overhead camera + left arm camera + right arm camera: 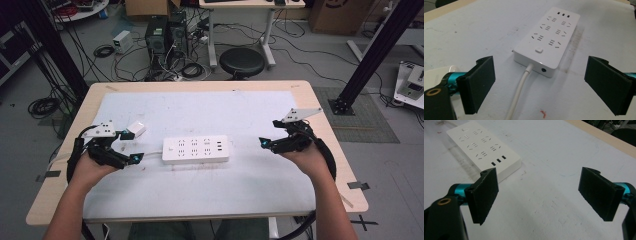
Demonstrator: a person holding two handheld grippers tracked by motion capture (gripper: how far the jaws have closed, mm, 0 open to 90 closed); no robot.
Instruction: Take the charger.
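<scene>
Both tongs gape wide and hold nothing: left tongs (127, 146) sit just off the strip's cord end, right tongs (270, 134) near its other end. Between them the strip (196, 149) lies flat mid-surface (200, 107), a small white adapter (135, 130) beside the left tongs.

Both forearms reach forward, the left gripper (129, 146) and right gripper (268, 133) held low, jaws spread wide, pointing inward.

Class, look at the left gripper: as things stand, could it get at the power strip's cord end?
Probably yes. The left gripper is open and faces the power strip, with bare mat between them; only the white cord lies there.
</scene>
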